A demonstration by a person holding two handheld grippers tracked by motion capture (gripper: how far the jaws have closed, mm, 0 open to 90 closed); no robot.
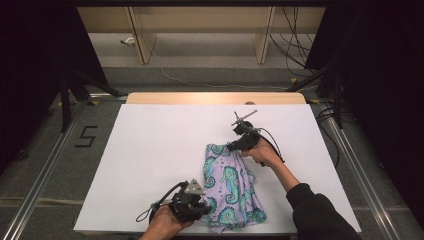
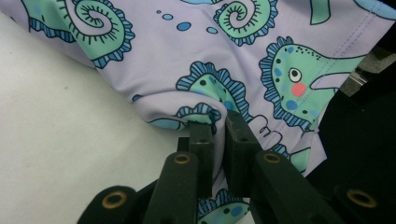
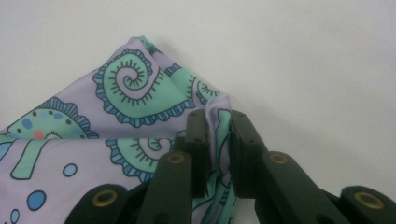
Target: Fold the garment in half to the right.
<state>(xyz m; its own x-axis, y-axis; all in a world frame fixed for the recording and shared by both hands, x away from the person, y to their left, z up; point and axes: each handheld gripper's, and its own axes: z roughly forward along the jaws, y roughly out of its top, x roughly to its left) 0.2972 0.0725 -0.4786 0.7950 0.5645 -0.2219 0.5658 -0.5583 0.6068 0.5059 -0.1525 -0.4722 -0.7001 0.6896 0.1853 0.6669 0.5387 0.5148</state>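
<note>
You are working a lilac cloth point(image 1: 231, 187) printed with green seahorses, and it is lying on the white tabletop point(image 1: 150, 150), right of centre and toward the near edge. Its long axis is running from the near edge to the far side, leaning slightly left as it goes away from you. The far end is narrower and bunched; the near end is spreading wider and reaching the tabletop's near edge.

Your left gripper point(image 1: 200, 206) is sitting at the near left edge of the cloth, pointing right into it. In the left gripper view, the left gripper point(image 2: 219, 122) is pinching a folded edge of the cloth point(image 2: 196, 60) between nearly closed jaws, with fabric running down through the gap.

Your right gripper point(image 1: 235, 146) is sitting at the far end of the cloth, pointing left and toward you. In the right gripper view, the right gripper point(image 3: 218, 116) is clamping a raised corner of the cloth point(image 3: 130, 88), a thin fold of fabric standing between the jaws, with white tabletop point(image 3: 303, 56) beyond it.

The two grippers are well apart, one at each end of the long axis.
</note>
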